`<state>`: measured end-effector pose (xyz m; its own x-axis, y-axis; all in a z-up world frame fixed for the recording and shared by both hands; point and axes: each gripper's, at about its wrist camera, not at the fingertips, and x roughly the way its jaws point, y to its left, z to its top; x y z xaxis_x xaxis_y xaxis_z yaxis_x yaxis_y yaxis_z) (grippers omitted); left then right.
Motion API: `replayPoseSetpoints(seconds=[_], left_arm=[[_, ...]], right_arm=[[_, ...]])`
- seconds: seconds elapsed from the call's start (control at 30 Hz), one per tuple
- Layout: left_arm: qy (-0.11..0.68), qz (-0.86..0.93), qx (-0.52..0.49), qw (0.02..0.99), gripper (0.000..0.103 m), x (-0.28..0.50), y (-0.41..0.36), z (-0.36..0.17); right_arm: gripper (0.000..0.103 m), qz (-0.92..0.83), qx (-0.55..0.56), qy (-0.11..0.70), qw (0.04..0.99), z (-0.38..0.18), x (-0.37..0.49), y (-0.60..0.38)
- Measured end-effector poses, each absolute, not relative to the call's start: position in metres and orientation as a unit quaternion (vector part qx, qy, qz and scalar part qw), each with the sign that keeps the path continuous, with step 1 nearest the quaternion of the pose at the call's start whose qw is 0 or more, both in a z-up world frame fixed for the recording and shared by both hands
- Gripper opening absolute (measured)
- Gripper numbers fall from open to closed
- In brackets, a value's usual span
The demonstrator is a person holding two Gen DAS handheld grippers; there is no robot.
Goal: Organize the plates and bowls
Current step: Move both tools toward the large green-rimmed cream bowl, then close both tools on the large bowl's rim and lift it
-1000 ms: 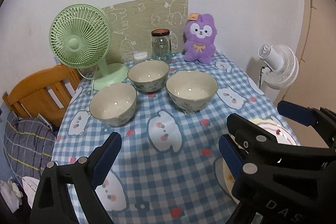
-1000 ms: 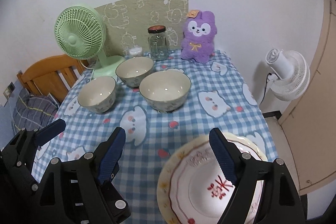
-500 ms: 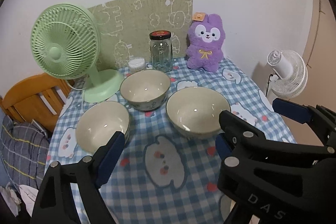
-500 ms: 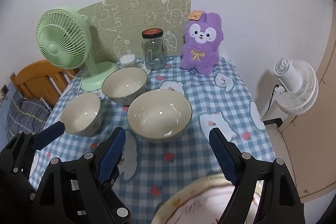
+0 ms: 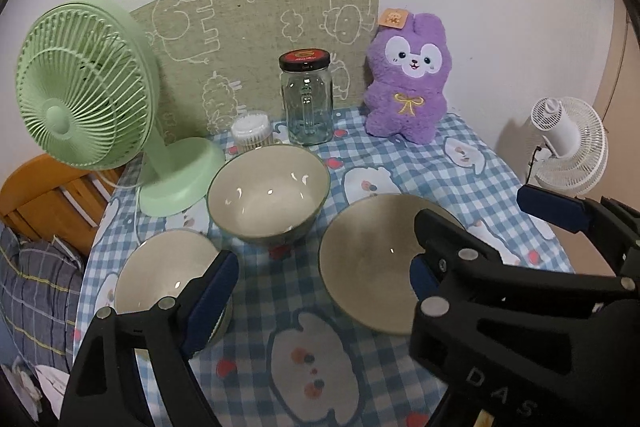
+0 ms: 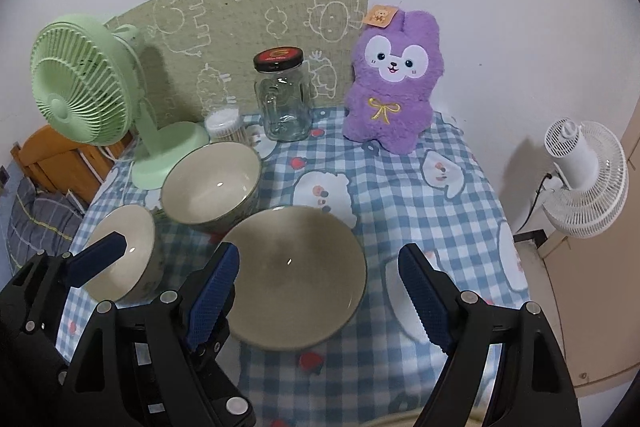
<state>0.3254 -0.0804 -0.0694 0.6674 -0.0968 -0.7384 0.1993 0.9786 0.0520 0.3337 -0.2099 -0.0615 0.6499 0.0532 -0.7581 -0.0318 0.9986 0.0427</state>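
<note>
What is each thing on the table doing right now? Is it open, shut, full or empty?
Left gripper: open, holding nothing.
Right gripper: open, holding nothing.
Three bowls: upright, empty, not stacked.
Glass jar: lid on, looks empty.
Green fan: upright.
Purple plush: upright against wall.

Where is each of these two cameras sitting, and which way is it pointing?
Left wrist: rides the left gripper, looking down over the checked table; the right gripper also shows.
Right wrist: rides the right gripper, facing the big bowl; the left gripper also shows.
Shared: three bowls, green fan, jar, purple plush.
</note>
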Motion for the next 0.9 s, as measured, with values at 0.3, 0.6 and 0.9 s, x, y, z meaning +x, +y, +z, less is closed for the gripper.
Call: replayPoseSetpoints(seconds=[0.3, 0.6, 0.9], left_arm=[[0.427, -0.076, 0.062, 0.899, 0.081, 0.361, -0.09, -0.097], [0.469, -0.072, 0.05, 0.879, 0.06, 0.378, -0.092, -0.135], [0.506, -0.087, 0.023, 0.858, 0.036, 0.388, -0.089, -0.154]], right_arm=[[0.084, 0.022, -0.006, 0.44, 0.897, -0.088, 0.376, -0.222], [0.084, 0.023, -0.001, 0.489, 0.872, -0.129, 0.396, -0.227], [0.061, 0.028, 0.003, 0.519, 0.854, -0.15, 0.402, -0.229]])
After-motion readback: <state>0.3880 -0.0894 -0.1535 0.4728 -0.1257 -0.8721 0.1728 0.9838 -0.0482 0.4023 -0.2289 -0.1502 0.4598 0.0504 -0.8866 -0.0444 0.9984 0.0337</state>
